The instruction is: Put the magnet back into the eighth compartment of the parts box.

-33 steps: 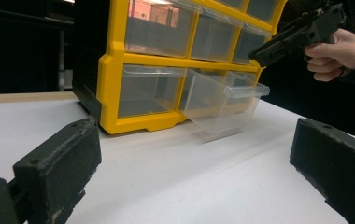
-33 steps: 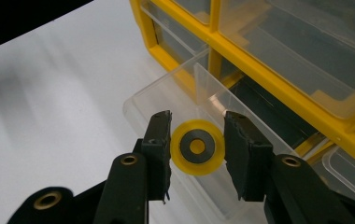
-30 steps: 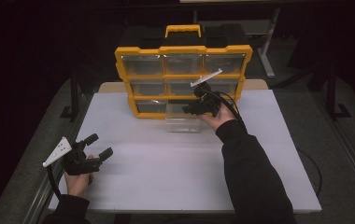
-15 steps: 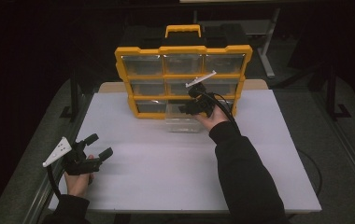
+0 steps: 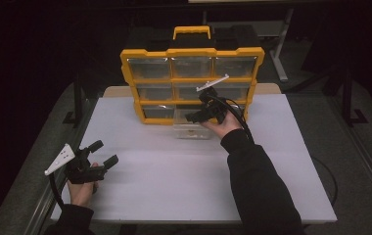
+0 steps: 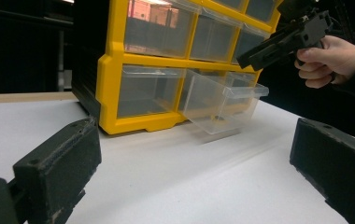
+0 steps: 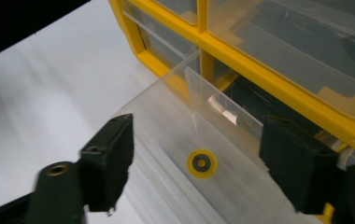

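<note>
R gripper (image 5: 197,116) jaws wide, empty, over pulled-out clear drawer (image 7: 185,154) w/ yellow washer (image 7: 202,163), L gripper (image 5: 102,154) wide, empty

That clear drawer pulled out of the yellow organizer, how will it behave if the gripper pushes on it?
The clear drawer looks like thin plastic holding one small yellow ring, so it is probably light and slides easily. It tilts down at the front, so a downward push may tip it out. The ring may skid inside.

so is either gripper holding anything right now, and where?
Nothing held. The right gripper is open over the pulled-out drawer, jaws apart and clear of it. The left gripper is open over the table.
</note>
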`<state>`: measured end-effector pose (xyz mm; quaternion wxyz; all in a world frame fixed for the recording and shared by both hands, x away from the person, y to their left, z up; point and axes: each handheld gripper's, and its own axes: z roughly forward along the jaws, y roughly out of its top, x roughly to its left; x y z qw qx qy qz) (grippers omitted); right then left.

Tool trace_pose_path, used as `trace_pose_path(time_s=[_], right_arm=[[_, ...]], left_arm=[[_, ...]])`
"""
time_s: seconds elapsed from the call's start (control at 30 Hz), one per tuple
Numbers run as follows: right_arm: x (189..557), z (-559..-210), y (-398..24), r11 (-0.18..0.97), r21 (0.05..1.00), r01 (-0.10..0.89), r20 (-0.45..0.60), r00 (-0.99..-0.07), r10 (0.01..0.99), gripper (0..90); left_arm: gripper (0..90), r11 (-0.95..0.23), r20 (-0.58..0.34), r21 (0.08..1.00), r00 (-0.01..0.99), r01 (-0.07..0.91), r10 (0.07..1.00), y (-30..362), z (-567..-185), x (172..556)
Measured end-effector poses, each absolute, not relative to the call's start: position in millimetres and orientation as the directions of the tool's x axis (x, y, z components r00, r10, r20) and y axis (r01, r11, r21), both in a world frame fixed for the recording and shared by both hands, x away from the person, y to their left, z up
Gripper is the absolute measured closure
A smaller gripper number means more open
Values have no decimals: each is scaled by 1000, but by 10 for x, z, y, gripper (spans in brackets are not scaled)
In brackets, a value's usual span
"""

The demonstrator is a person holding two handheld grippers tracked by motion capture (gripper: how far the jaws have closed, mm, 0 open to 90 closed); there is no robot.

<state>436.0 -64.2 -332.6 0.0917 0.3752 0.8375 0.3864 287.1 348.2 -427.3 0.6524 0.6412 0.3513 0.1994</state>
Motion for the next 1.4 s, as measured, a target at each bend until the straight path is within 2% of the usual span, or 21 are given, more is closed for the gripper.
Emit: trace_pose_path(time_s=[0.13,0.27,0.53,1.4], right_arm=[[4334,-3330,-653,435,712,551,130,-712,690,131],[4299,-3329,-674,439,718,540,129,-723,679,113],[4221,-3308,-720,447,725,523,119,-736,667,12],[3994,-3338,-1104,390,786,480,114,-732,671,0]], left_arm=[[18,97,-202,977,673,192,711,3483,-4275,2871],[18,96,-204,976,674,193,710,3481,-4276,2869],[18,96,-203,977,674,193,711,3479,-4277,2873],[18,92,-200,977,672,193,713,3478,-4278,2862]])
